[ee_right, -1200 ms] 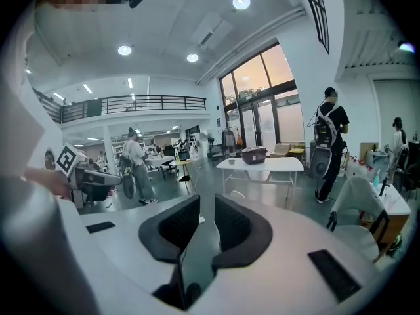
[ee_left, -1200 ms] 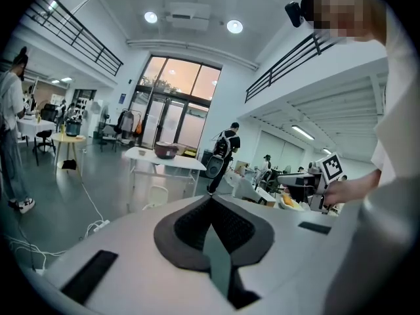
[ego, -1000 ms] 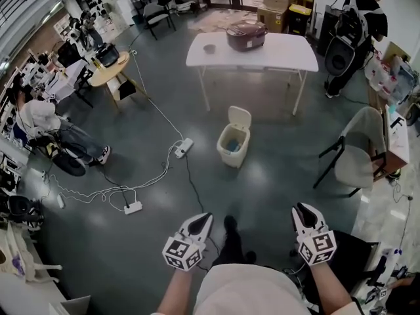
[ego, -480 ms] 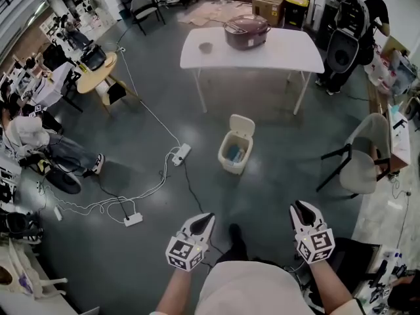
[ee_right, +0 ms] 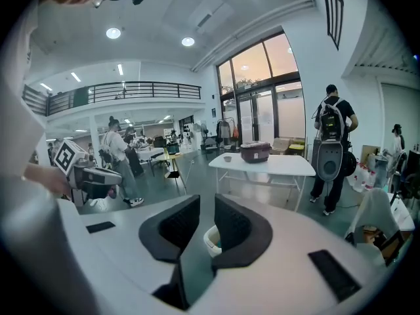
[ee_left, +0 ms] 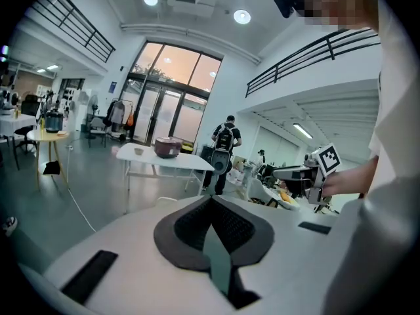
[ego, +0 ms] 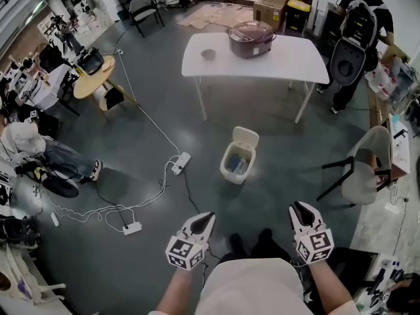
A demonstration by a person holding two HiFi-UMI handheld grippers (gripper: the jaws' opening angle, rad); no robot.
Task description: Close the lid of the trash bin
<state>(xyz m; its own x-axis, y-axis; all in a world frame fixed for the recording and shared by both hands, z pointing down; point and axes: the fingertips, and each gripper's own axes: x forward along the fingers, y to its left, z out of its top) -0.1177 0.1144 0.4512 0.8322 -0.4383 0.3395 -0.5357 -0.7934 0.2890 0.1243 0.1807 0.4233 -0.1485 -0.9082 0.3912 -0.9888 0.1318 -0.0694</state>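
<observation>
The trash bin (ego: 236, 163) is small and cream-white and stands on the grey floor ahead of me. Its lid (ego: 245, 136) is tipped up and back, and the inside shows. Both grippers are held low near my body, well short of the bin. My left gripper (ego: 206, 216) is shut with its dark pads meeting at the tips and nothing between them (ee_left: 211, 201). A narrow gap separates the jaws of my right gripper (ego: 300, 207), which is open. In the right gripper view the bin (ee_right: 210, 240) shows through the gap of the right gripper (ee_right: 207, 205).
Beyond the bin stands a white folding table (ego: 282, 61) with a maroon cooker (ego: 251, 39) and a small bowl (ego: 209, 54). Cables and a power strip (ego: 182, 163) lie left of the bin. A chair (ego: 362, 179) is at the right, and a person with a backpack (ego: 357, 41) at the far right.
The bin and table have slid lower in the head view as I come nearer. Both grippers keep the same place and jaw state.
</observation>
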